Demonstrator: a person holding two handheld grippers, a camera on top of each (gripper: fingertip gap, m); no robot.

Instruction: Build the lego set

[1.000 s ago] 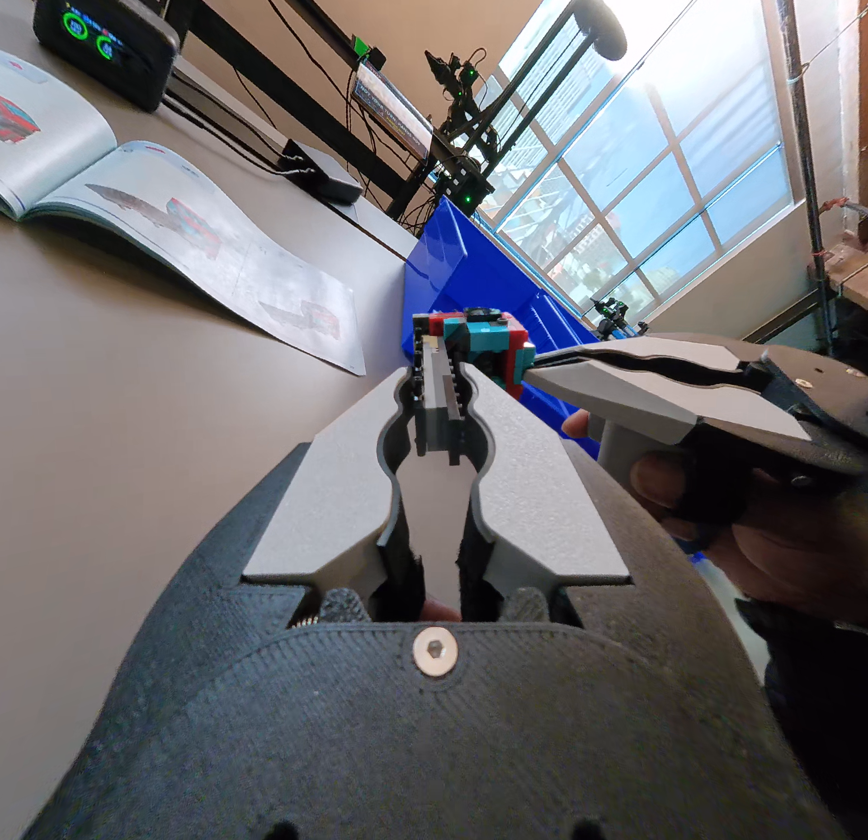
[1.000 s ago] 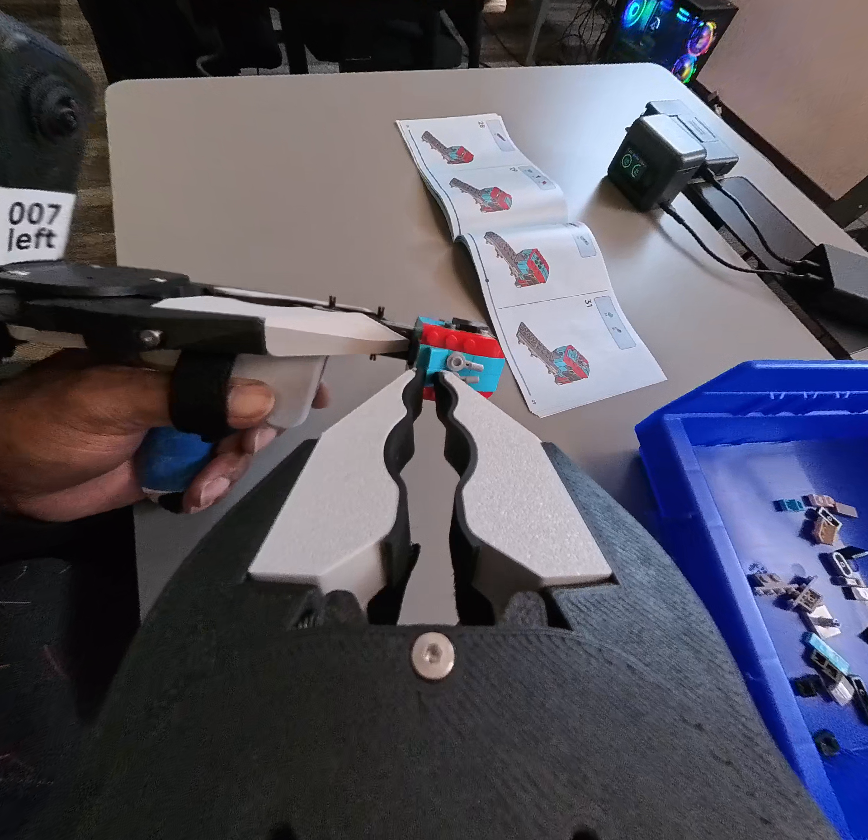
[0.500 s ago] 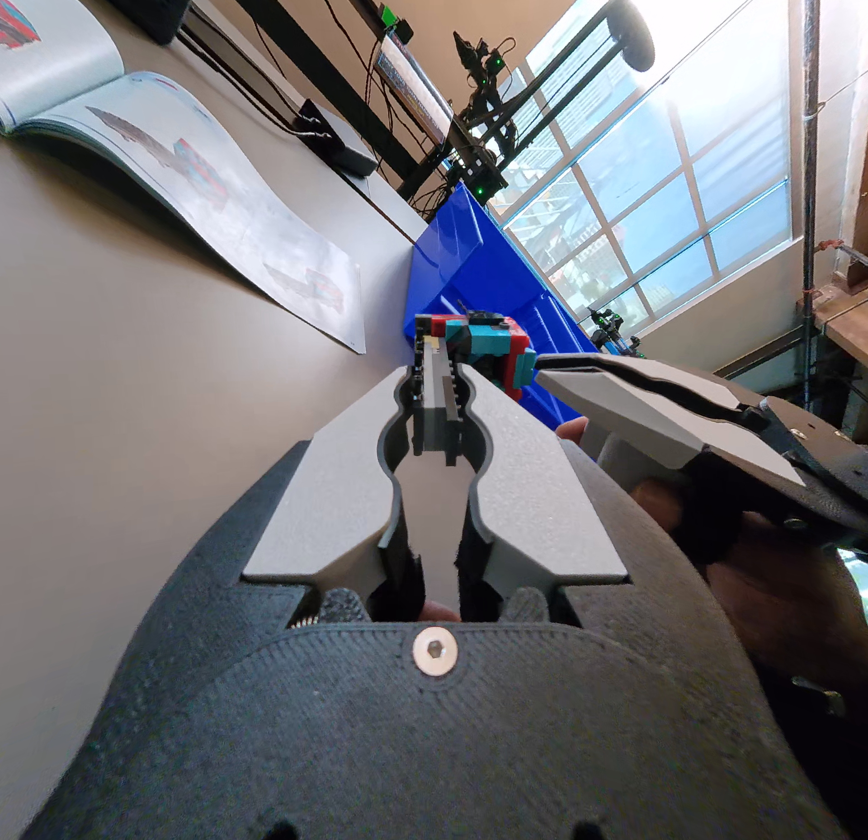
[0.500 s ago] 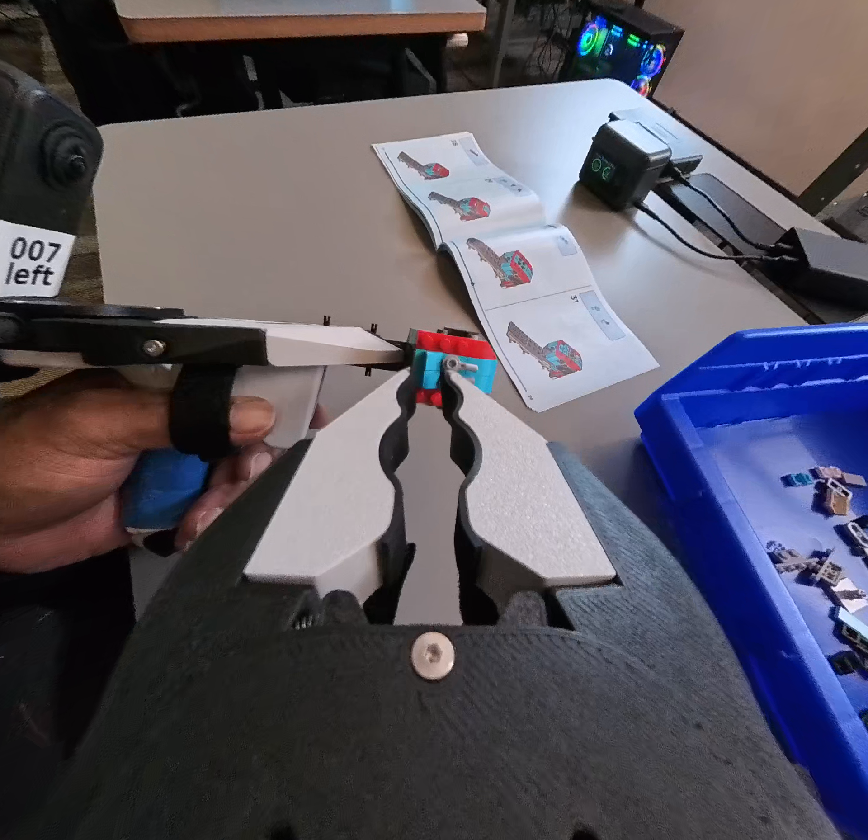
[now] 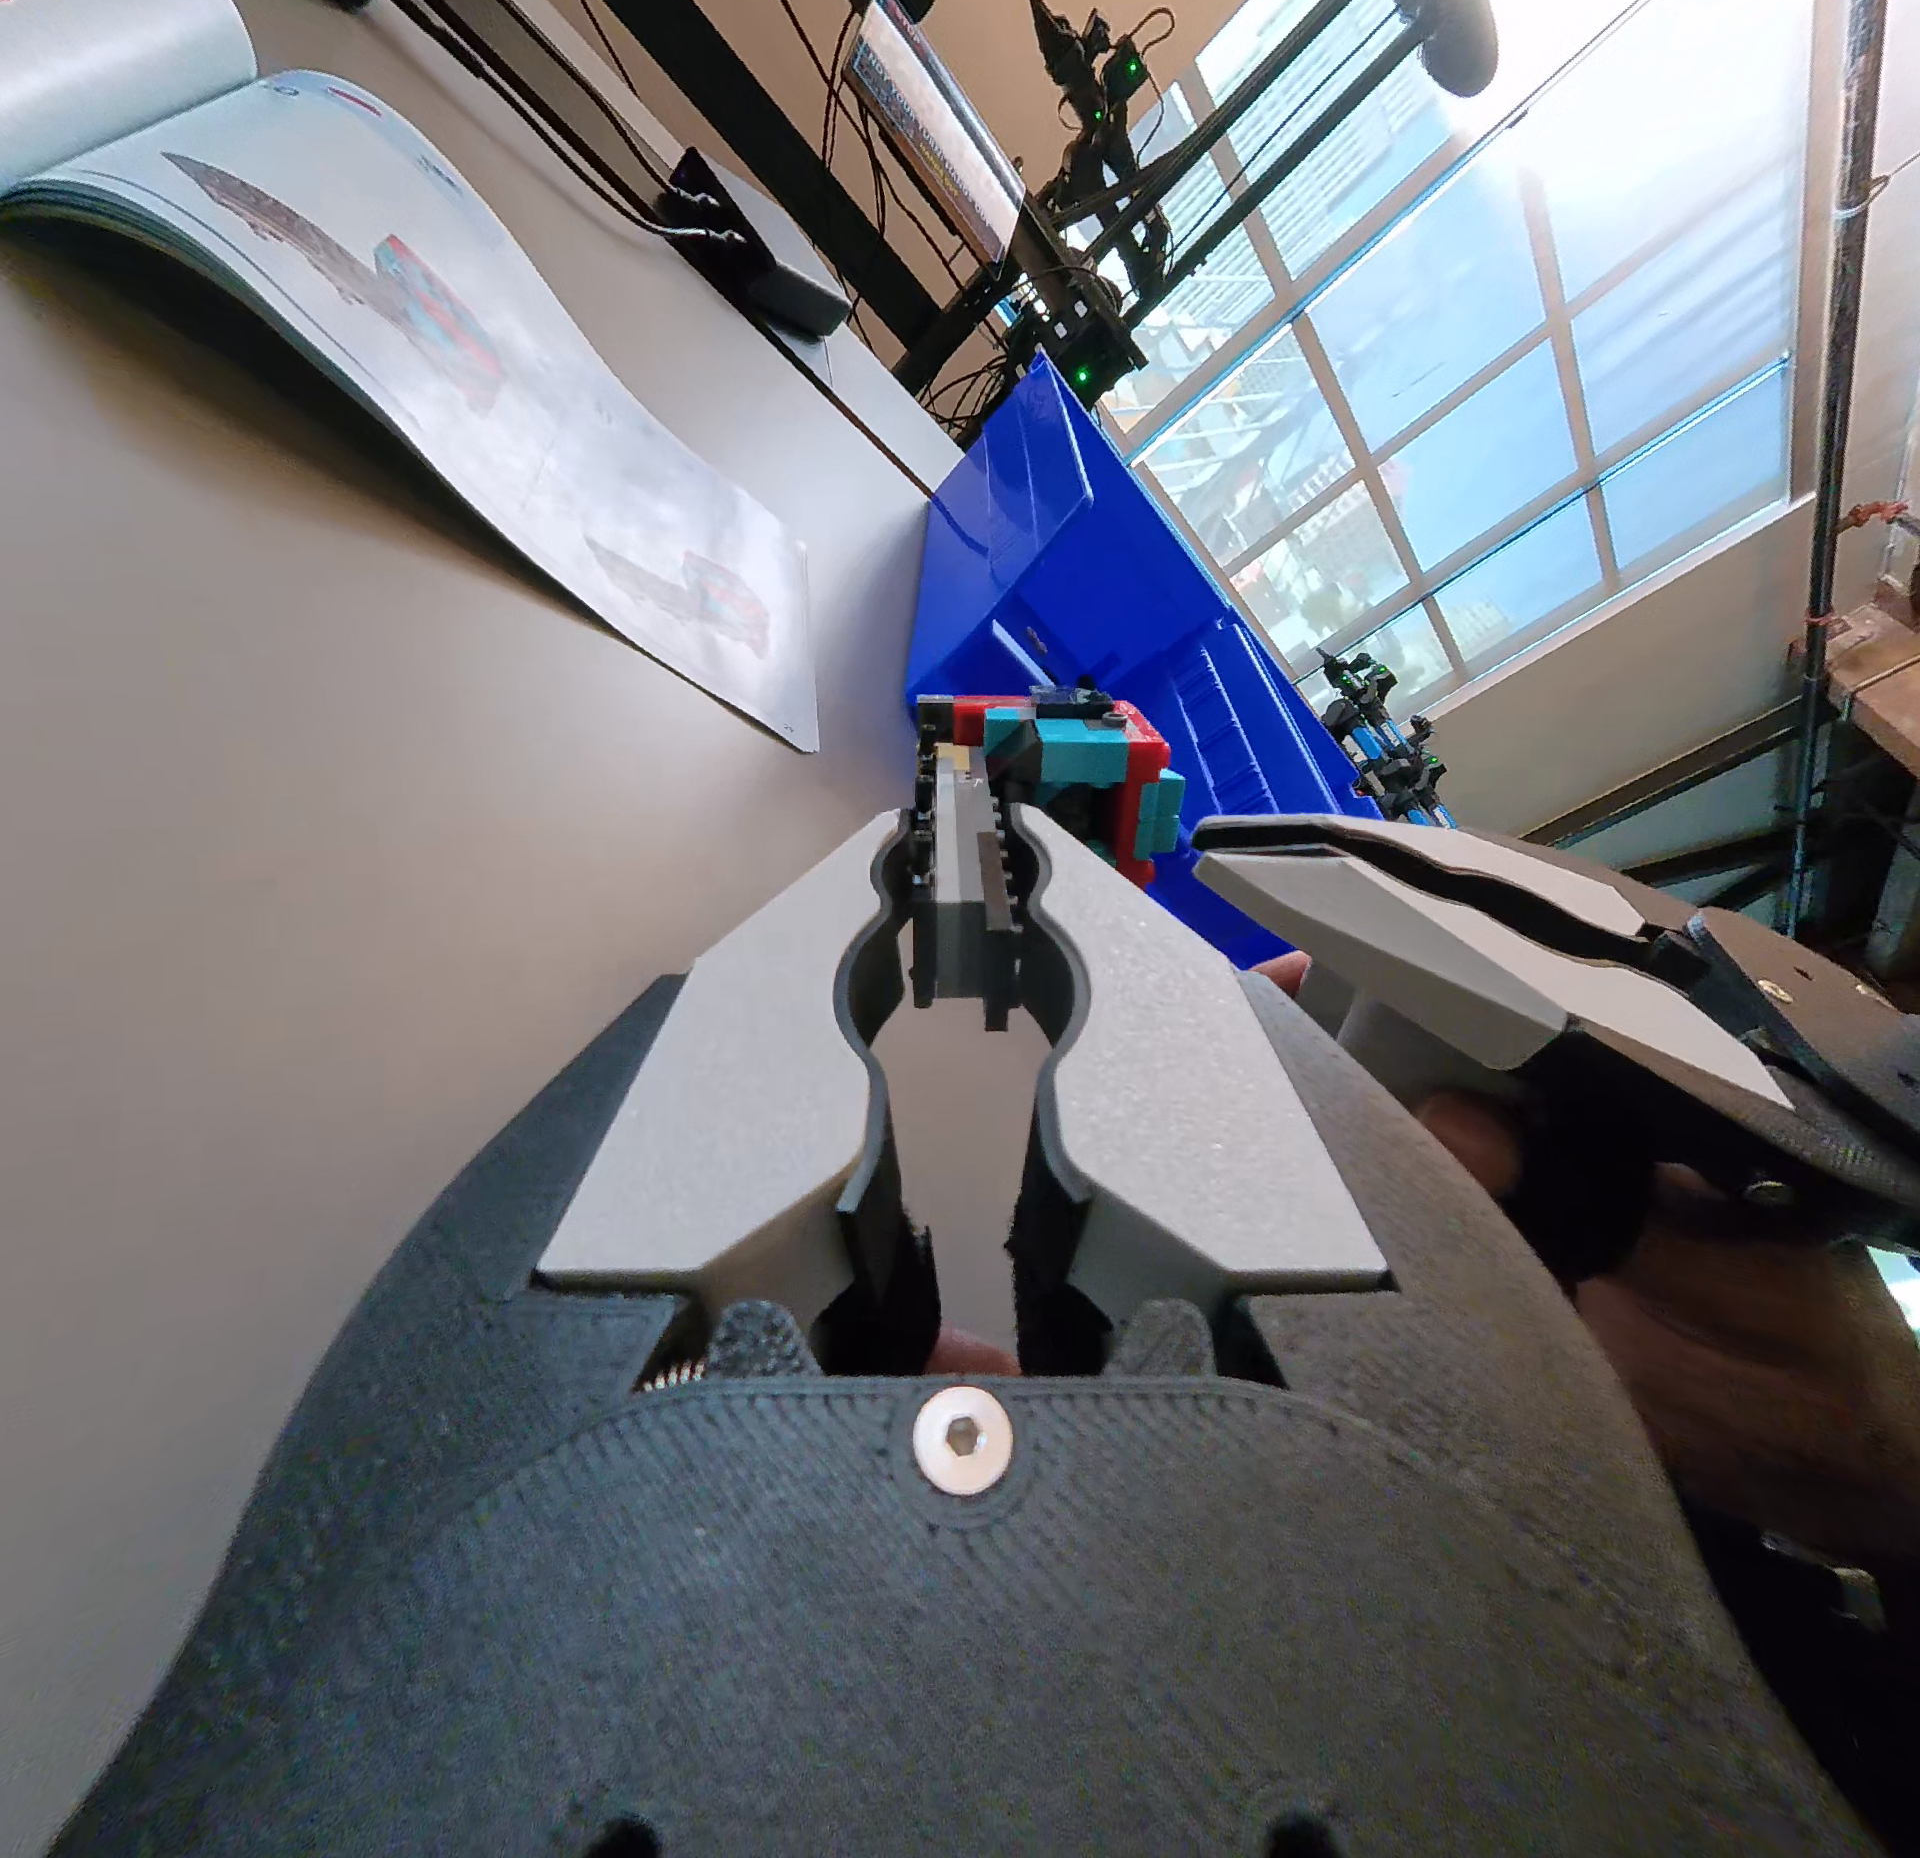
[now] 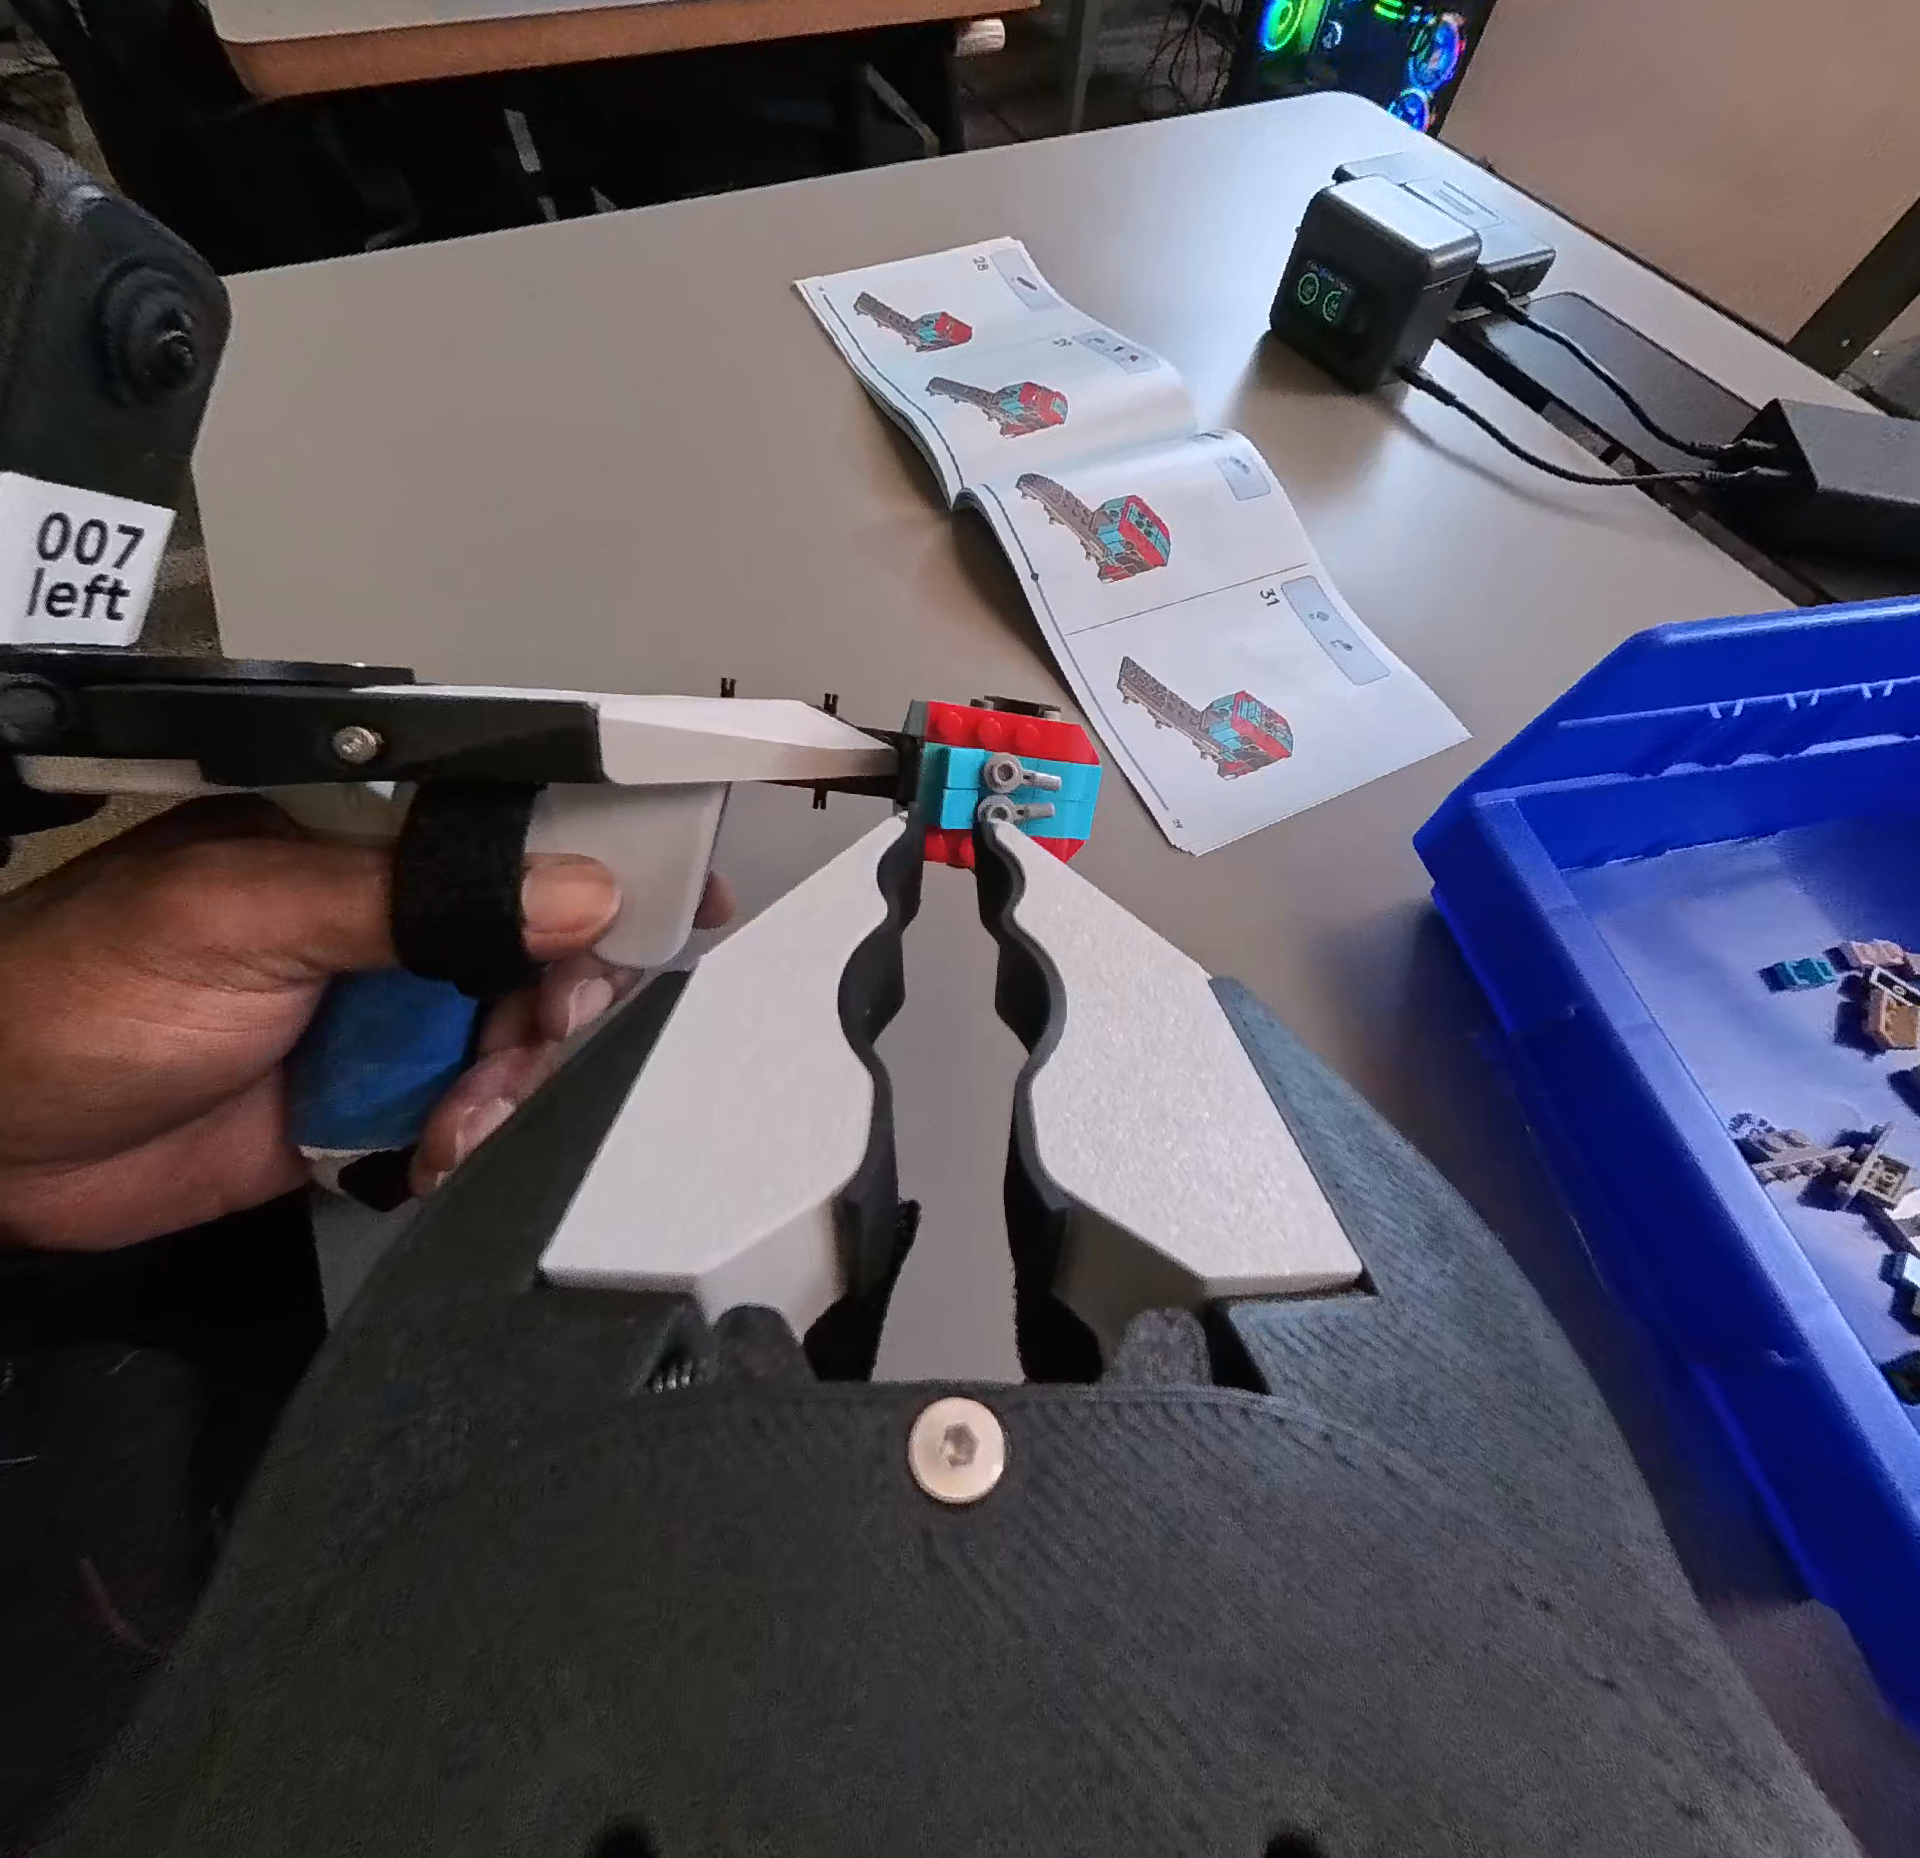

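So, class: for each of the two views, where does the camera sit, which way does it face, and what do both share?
Left wrist view: on the left gripper, rolled sideways, facing the blue bin and windows; its fingers clamp the lego model.
Right wrist view: on the right gripper, looking down across the table; a hand shows.
Shared: model, booklet, bin, each other's gripper.

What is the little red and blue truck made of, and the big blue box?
The truck model looks like hard, shiny plastic: studded bricks with crisp edges and small glints. The blue bin also looks like plastic, smooth and glossy, with moulded ribs and light reflecting off its rim. The pictures can't confirm either for sure.
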